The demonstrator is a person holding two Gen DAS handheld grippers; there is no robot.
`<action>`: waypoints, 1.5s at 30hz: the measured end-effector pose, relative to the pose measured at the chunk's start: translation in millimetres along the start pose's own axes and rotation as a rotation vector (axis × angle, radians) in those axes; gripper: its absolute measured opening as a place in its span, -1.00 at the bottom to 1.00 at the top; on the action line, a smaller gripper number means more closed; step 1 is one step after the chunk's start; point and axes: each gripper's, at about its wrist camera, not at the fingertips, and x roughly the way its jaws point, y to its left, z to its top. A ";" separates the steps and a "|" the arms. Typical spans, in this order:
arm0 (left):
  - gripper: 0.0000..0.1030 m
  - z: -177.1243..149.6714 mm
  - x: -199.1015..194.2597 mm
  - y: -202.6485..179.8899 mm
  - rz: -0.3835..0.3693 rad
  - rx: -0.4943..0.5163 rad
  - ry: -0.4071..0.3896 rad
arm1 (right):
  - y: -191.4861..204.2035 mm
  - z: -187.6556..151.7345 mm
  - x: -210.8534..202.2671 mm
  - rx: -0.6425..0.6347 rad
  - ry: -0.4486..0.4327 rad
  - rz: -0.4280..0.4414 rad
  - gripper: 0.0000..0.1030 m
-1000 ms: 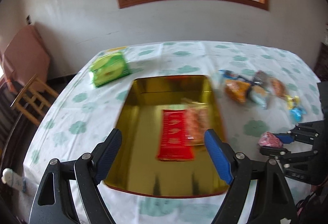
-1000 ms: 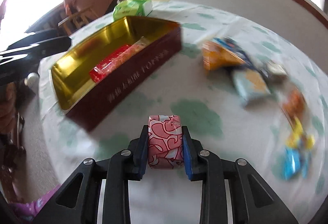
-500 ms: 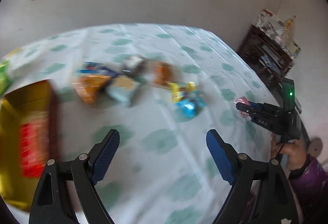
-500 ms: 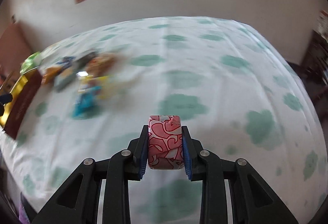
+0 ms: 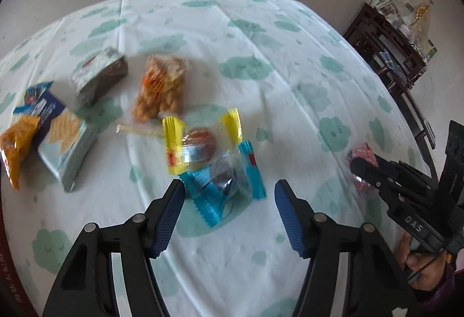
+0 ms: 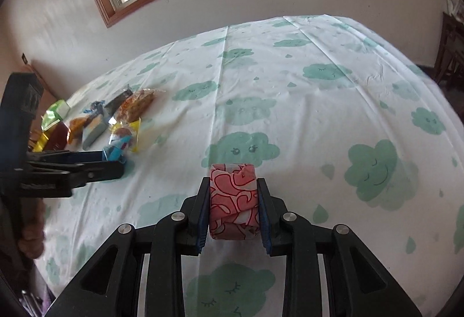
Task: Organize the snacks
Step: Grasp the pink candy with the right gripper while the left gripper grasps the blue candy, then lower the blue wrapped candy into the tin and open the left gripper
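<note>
Left gripper (image 5: 229, 198): swung off the gold tin to the loose pile; jaws just narrowing, blue-wrapped snack (image 5: 223, 189) between them, not yet pinched.
Right gripper (image 6: 233, 209): clamped on pink-patterned packet (image 6: 233, 201), now over the open middle of the table (image 6: 319, 102), awaiting boxing.

Both grippers are black plastic frames with triangular cut-outs, round silver screws at the joints, and ribbed blue pads lining the fingers (image 5: 171, 218). The right gripper (image 5: 362, 169) carries raised letters on its side. A purple sleeve (image 5: 443, 291) covers the wrist behind it.
</note>
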 end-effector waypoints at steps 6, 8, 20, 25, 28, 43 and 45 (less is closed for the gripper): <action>-0.50 -2.5 1.9 -9.3 0.027 0.051 -0.040 | -3.6 -0.1 1.8 0.026 -0.002 0.031 -0.42; -0.56 -8.1 -2.4 -12.8 0.045 0.069 -0.061 | -4.7 0.1 2.7 0.031 -0.002 0.036 -0.42; -0.57 -75.0 -109.2 12.1 0.082 -0.031 -0.232 | 3.1 0.4 5.3 -0.010 0.004 -0.014 -0.42; -0.56 -92.5 -164.8 50.9 0.114 -0.104 -0.295 | 8.2 0.0 6.1 -0.035 0.007 -0.043 -0.42; -0.56 -98.5 -190.5 80.6 0.154 -0.138 -0.310 | 10.0 -0.1 6.2 -0.045 0.008 -0.056 -0.42; -0.55 -93.6 -201.0 234.2 0.488 -0.212 -0.268 | 18.7 -0.4 9.1 -0.093 0.014 -0.115 -0.42; -0.55 -90.3 -195.4 242.6 0.498 -0.210 -0.259 | 19.8 -0.6 9.4 -0.099 0.015 -0.122 -0.42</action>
